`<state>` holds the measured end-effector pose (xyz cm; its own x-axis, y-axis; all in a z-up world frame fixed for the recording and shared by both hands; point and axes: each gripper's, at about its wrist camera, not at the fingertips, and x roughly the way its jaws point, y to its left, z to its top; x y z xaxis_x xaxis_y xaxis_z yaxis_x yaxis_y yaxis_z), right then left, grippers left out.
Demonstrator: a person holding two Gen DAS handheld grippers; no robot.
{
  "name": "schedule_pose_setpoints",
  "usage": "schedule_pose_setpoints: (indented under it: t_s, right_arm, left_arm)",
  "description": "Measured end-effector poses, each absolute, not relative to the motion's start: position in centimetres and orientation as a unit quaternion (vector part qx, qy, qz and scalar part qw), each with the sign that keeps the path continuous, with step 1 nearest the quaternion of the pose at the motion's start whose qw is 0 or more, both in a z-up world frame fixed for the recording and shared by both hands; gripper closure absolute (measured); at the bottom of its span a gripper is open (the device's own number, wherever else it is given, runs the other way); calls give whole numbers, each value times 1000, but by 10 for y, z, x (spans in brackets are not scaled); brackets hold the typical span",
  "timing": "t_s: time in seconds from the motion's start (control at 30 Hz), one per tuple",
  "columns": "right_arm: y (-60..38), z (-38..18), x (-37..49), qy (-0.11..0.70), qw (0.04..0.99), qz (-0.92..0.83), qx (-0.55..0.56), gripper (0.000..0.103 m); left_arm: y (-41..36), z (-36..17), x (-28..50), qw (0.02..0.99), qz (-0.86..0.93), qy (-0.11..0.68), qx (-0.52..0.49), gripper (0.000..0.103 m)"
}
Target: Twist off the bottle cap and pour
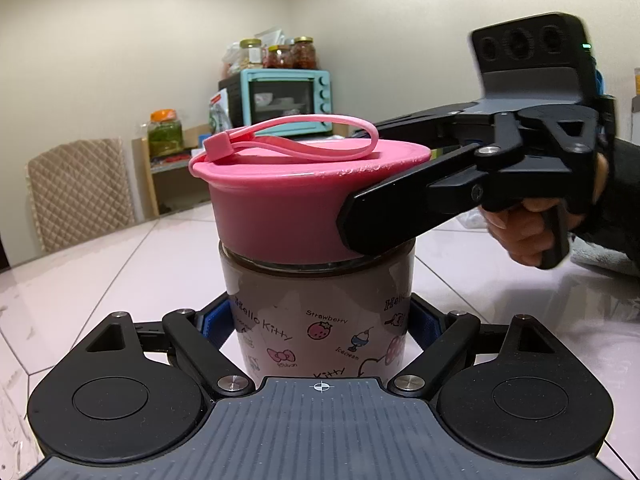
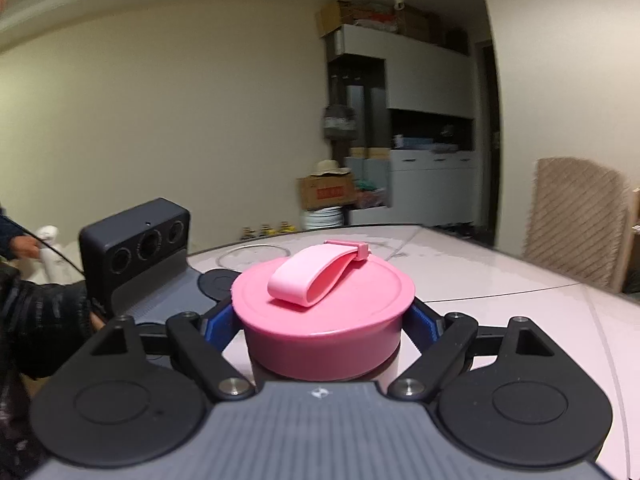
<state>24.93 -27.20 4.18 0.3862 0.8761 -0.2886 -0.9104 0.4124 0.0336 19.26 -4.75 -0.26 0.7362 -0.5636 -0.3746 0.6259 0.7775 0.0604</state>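
A Hello Kitty printed bottle (image 1: 320, 320) stands upright on the white table, with a wide pink cap (image 1: 280, 208) and a pink loop strap (image 1: 304, 136) on top. My left gripper (image 1: 320, 320) is shut on the bottle's body, blue pads against both sides. My right gripper (image 2: 324, 320) is shut on the pink cap (image 2: 324, 320), pads on its left and right sides; from the left wrist view its near finger (image 1: 384, 216) crosses the cap's right side. The cap sits slightly tilted on the bottle.
A clear glass bowl (image 2: 254, 254) rests on the table (image 2: 500, 280) behind the bottle. A padded chair (image 1: 80, 192) stands at the table's far side, another (image 2: 580, 220) at the right. A teal oven (image 1: 288, 100) and jars sit on a shelf beyond.
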Motion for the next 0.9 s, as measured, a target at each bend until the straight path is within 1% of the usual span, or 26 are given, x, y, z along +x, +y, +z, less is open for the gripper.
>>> schedule_pose_setpoints:
  t_s: [0.1, 0.33, 0.8, 0.83, 0.9]
  right_arm:
    - [-269, 44, 224, 119, 864, 484, -70, 11]
    - [-250, 45, 199, 120, 911, 391, -55, 8]
    - [-217, 36, 191, 126, 947, 294, -26, 8]
    - [-217, 35, 191, 126, 948, 291, -25, 8]
    - [-216, 33, 191, 124, 950, 286, -19, 14]
  left_arm:
    - [-47, -2, 192, 927, -321, 170, 92, 13]
    - [-47, -3, 193, 927, -321, 170, 92, 13]
    - [-45, -3, 194, 927, -321, 171, 91, 13]
    - [-45, -3, 193, 927, -321, 171, 91, 13]
    - [-45, -2, 193, 927, -321, 171, 91, 13]
